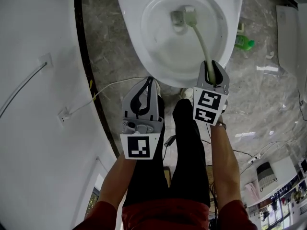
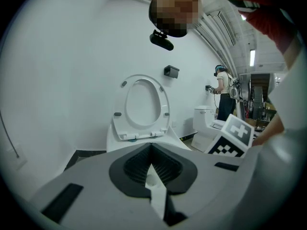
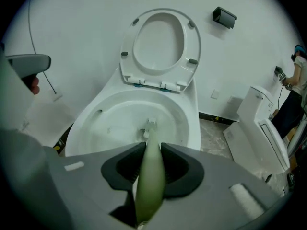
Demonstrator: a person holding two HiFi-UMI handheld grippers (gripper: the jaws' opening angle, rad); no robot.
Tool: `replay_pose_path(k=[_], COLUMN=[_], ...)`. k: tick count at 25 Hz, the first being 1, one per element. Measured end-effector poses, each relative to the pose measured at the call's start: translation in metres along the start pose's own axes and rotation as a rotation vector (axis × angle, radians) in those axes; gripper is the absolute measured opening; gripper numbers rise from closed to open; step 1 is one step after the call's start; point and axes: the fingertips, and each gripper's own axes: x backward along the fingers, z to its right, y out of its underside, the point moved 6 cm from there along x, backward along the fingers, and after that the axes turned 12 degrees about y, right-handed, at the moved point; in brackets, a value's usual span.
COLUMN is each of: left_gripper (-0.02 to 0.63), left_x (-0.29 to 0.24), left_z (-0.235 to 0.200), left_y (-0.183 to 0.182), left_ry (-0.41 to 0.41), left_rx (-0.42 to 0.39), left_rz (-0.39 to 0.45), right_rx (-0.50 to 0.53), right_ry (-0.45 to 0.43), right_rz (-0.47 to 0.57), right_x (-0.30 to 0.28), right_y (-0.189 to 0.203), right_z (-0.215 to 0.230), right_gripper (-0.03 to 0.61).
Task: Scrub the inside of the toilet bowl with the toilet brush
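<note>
The white toilet bowl [image 1: 158, 56] sits at the top of the head view, its seat and lid [image 3: 160, 47] raised against the wall. My right gripper [image 1: 212, 74] is shut on the pale green handle of the toilet brush [image 1: 201, 40]. The handle [image 3: 149, 176] runs from the jaws down into the bowl [image 3: 110, 116], and the brush head [image 1: 186, 16] rests at the bottom near the drain. My left gripper [image 1: 145, 96] hovers by the bowl's near rim, shut with nothing in it. In the left gripper view the jaws [image 2: 152, 169] meet, facing the raised seat [image 2: 141, 107].
A white wall [image 1: 33, 80] with a cable [image 1: 103, 91] runs along the left. A green bottle [image 1: 243, 42] lies on the marble floor right of the bowl. More white toilets [image 3: 261, 123] stand to the right, with a person [image 2: 223, 97] behind them. My legs [image 1: 182, 147] stand before the bowl.
</note>
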Motion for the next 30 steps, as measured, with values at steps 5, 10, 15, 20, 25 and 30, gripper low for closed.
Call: replay_pose_path(k=[5,10,15,20,25,30], left_gripper=[0.005,0.006,0.005,0.005,0.005,0.005], left_x=[0.005,0.008,0.009,0.007,0.004,0.007], left_z=[-0.005,-0.013,-0.017,-0.018,-0.010,-0.007], left_y=[0.003,0.004,0.003,0.002,0.002,0.004], left_ry=[-0.011,-0.030,-0.045,-0.044,-0.024,-0.003], left_rx=[-0.002,0.006,0.014,0.017,0.008,-0.009], left_rz=[-0.006,-0.010,-0.003,0.007,0.002,-0.009], right_rx=[0.041,0.130,0.189,0.162,0.090,-0.034], right_ry=[-0.046,-0.087,-0.137,-0.140,-0.127,-0.109], right_rz=[-0.062,-0.011,0.127,0.116,-0.063,-0.129], right_x=[-0.033,-0.019,0.038,0.039,-0.021,-0.029], right_y=[-0.010,-0.026,-0.061,-0.064,-0.037,-0.042], right_z=[-0.027,-0.043,-0.046,-0.043,-0.045,-0.035], right_gripper=[0.111,0.112,0.112,0.112,0.112,0.112])
